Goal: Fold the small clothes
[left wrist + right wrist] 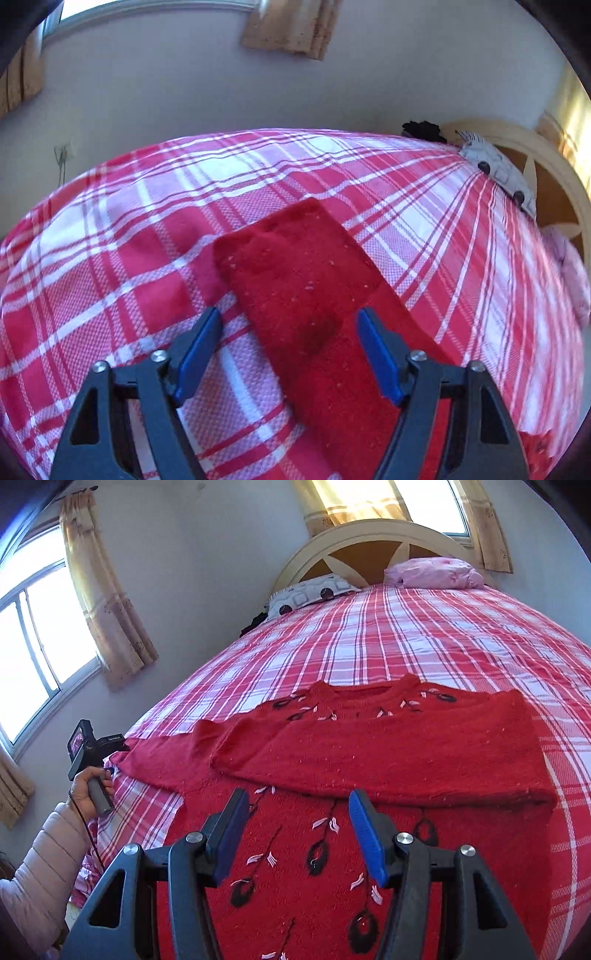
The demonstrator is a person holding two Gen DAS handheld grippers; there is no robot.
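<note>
- Bedroom setting: my work surface is a bed [424, 642] under a red-and-white plaid cover, headboard [369, 535] and two pillows at the far end, curtained windows on the walls.
- Red sweater [332, 849] lies flat on the cover, near the foot of the bed, neckline toward the headboard. Black and white leaf embroidery shows on the chest and near the collar.
- One sleeve [388, 760] is folded across the body, running side to side just ahead of my right gripper [295, 834]. Its long axis is crosswise to the fingers.
- Other sleeve [295, 280] is spread out to the left onto the cover. In the left wrist view it runs straight away from my left gripper [290, 354], long axis roughly in line with the fingers, cuff end farthest off.
- Left gripper: jaws apart, holding nothing, poised above the near part of that sleeve. I cannot tell if it touches the knit.
- Right gripper: jaws apart, empty, over the sweater's body.
- Judgement: the unfolded sleeve is the left gripper's job; it is clearly the nearer one. The reach is forward along the sleeve toward the cuff.
- Knit looks thick, fuzzy, flecked with pale lint; I expect it to drape heavily and hold a fold.
</note>
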